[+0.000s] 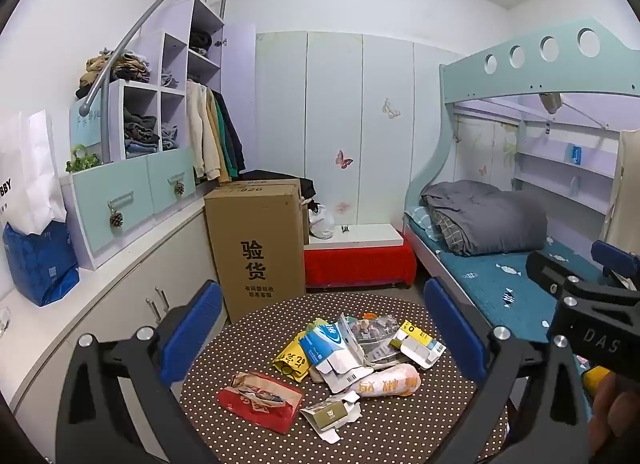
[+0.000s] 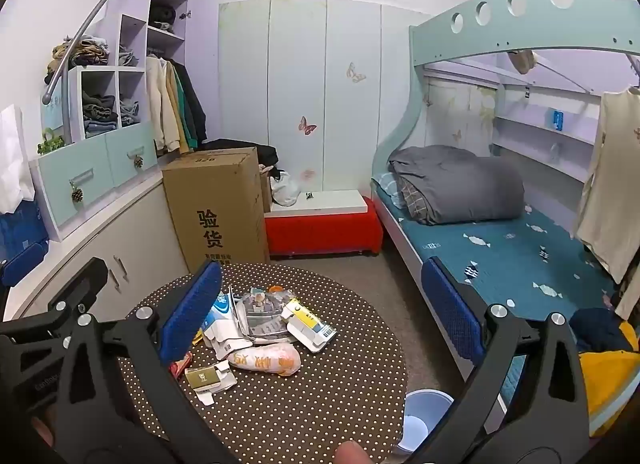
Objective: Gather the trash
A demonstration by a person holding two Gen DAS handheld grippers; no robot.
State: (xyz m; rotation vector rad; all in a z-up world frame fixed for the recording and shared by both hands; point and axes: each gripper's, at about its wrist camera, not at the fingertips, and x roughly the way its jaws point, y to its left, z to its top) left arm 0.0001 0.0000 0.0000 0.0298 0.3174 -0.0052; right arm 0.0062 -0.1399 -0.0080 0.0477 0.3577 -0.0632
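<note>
A heap of trash lies on a round brown polka-dot table [image 1: 400, 436] [image 2: 340, 396]: a crumpled red packet [image 1: 260, 400], a yellow wrapper [image 1: 290, 362], a torn blue-and-white box [image 1: 328, 348] [image 2: 218, 314], a yellow-and-white carton [image 1: 416, 344] [image 2: 310, 324], an orange-printed bag [image 1: 386, 382] [image 2: 266, 360] and a small olive box [image 1: 330, 414] [image 2: 204, 378]. My left gripper [image 1: 322, 332] hangs open above the table with nothing between its blue pads. My right gripper [image 2: 320, 308] is open too, held beside the left one and back from the heap. A pale blue bin [image 2: 424, 420] stands on the floor right of the table.
A tall cardboard box [image 1: 256, 248] [image 2: 216, 204] stands behind the table beside a red-skirted bench [image 1: 356, 260]. A bunk bed [image 1: 500, 276] with a grey quilt runs along the right. Cabinets and a counter [image 1: 120, 260] line the left wall. A fingertip [image 2: 352, 452] shows at the bottom edge.
</note>
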